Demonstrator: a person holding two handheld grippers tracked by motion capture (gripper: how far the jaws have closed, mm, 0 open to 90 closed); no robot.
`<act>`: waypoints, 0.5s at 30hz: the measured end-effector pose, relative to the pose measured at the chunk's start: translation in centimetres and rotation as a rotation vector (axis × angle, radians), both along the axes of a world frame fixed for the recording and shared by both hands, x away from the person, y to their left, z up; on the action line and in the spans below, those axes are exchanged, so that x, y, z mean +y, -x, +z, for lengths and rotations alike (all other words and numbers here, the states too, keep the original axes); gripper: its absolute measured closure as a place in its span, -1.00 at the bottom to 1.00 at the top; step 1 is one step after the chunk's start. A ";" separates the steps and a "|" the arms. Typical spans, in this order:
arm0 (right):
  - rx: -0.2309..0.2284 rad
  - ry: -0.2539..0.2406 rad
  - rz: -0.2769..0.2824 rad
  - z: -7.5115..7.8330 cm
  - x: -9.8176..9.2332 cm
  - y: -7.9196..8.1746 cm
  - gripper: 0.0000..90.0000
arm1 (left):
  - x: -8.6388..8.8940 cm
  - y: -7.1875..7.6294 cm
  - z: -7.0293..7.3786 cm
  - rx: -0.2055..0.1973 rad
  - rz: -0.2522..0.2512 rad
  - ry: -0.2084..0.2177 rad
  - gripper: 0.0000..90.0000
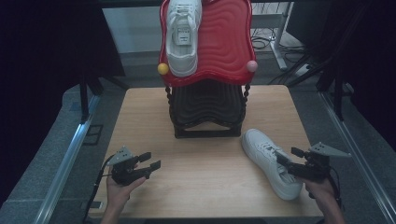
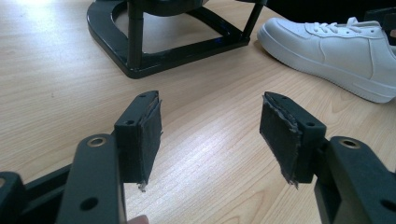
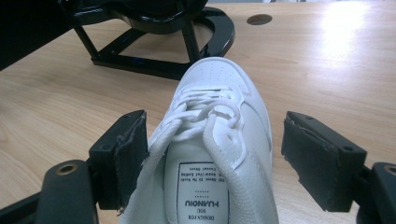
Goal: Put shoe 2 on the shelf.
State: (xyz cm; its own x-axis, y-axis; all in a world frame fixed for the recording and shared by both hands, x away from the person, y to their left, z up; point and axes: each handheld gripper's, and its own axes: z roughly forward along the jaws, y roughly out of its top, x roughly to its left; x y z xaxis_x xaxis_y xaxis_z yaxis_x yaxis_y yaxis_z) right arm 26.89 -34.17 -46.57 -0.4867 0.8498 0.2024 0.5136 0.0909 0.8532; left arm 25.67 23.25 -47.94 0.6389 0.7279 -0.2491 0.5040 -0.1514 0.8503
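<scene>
A white sneaker (image 1: 271, 161) lies on the wooden table at the front right, toe toward the rack. My right gripper (image 1: 287, 155) is at its heel end and stands open. In the right gripper view the sneaker (image 3: 210, 154) sits between the two pads: the left pad is right against its collar, the right pad is well apart. A second white sneaker (image 1: 183, 35) rests on the red top tier (image 1: 224, 46) of the shoe rack. My left gripper (image 1: 152, 161) is held open over bare table at the front left, with nothing between its jaws (image 2: 210, 116).
The rack's black lower tier (image 1: 208, 109) and black base frame (image 2: 140, 51) stand mid-table, just beyond the sneaker's toe. A yellow ball (image 1: 163, 68) and a pink ball (image 1: 252, 66) cap the red tier's corners. A round hole (image 3: 259, 19) is cut in the tabletop.
</scene>
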 end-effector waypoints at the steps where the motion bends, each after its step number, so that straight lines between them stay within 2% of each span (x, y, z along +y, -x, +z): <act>1: -0.002 0.002 -0.001 -0.1 0.0 -0.1 -0.48 | -0.1 0.0 0.0 0.001 -0.002 -0.001 -0.13; 5: -0.006 -0.008 0.010 -0.2 -0.3 -0.1 -0.48 | -0.2 0.0 -0.2 0.005 -0.006 -0.005 -0.13; 7: -0.009 -0.029 0.009 -0.1 -0.7 0.0 -0.47 | -0.2 0.0 -0.1 0.004 -0.006 -0.004 -0.13; 10: -0.004 -0.013 -0.009 -0.3 -1.2 -0.1 -0.47 | -0.2 0.0 -0.1 0.005 -0.005 0.001 -0.13; 15: 0.020 0.019 0.002 -0.9 -0.9 -0.5 -0.45 | -0.3 -0.1 -0.2 0.007 -0.008 -0.005 -0.13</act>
